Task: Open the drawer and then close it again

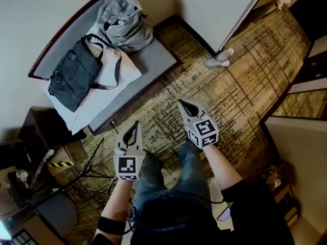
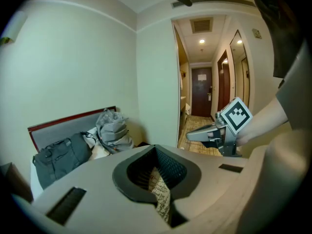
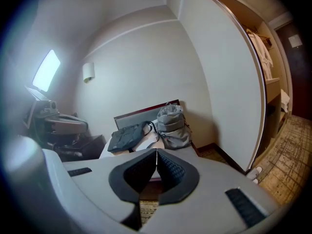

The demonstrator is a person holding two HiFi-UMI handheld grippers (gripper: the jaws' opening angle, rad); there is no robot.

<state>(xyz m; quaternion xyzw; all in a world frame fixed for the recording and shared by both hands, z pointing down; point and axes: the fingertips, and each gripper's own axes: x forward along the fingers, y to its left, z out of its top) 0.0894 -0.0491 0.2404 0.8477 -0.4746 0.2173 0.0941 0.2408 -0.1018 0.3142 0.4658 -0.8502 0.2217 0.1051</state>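
Both forearms reach up from 6 o'clock. The left gripper [image 1: 135,126] and right gripper [image 1: 184,106] point toward 12 over patterned carpet [image 1: 240,86], each with its jaws pressed together on nothing. At 11 o'clock a grey bench [image 1: 153,60] bears a dark bag [image 1: 74,75] and a grey sack [image 1: 125,27]. A dark cabinet [image 1: 43,129] stands at 9 o'clock; which piece carries the drawer I cannot tell. Only the left gripper view shows a corridor door [image 2: 201,91], and only the right gripper view shows wardrobe shelves [image 3: 273,82].

Grey-topped bench [image 1: 153,60] with a white tote [image 1: 122,71] and a grey sack [image 1: 127,29], dark bag [image 1: 74,78] atop the tote
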